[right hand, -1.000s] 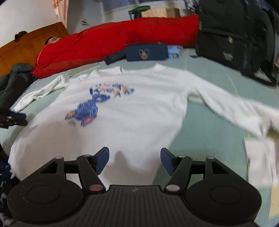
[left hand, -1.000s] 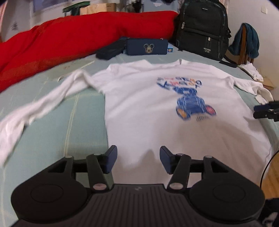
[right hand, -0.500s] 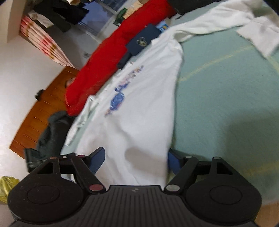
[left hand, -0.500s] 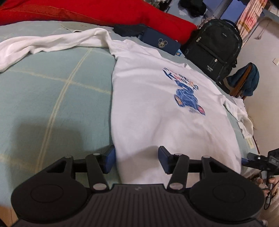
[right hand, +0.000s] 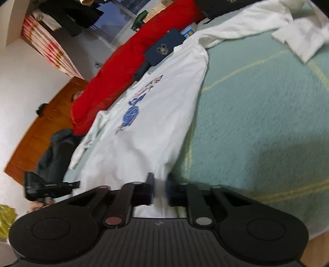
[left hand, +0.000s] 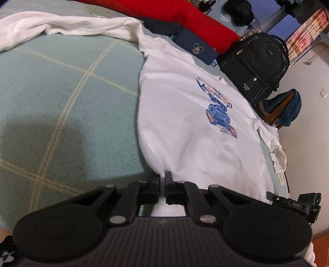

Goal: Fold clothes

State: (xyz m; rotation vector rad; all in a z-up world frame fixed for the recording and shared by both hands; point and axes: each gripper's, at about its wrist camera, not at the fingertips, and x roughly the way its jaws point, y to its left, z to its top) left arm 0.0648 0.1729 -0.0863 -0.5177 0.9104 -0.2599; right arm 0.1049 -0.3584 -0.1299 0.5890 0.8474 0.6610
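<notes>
A white long-sleeved shirt (left hand: 185, 123) with a blue bear print lies flat, face up, on the pale green checked blanket (left hand: 61, 92). My left gripper (left hand: 163, 180) is shut on the shirt's near hem at its left corner, and cloth bunches behind the jaws. In the right wrist view the same shirt (right hand: 148, 133) runs away to the upper left. My right gripper (right hand: 160, 184) is closing on the hem's other corner, with white cloth pinched between its blurred jaws. One sleeve (left hand: 72, 26) stretches out to the left, and the other sleeve (right hand: 246, 22) reaches to the far right.
A red duvet (left hand: 185, 16) lies along the far side of the bed, with a navy pouch (left hand: 195, 47) and a black backpack (left hand: 257, 63) beside it. A chair with a teal garment (left hand: 287, 108) stands past the bed. A folded white cloth (right hand: 304, 39) lies by the right sleeve.
Both grippers dropped to the shirt's near hem and rolled. Their jaws, wide apart before, have come together on the hem corners.
</notes>
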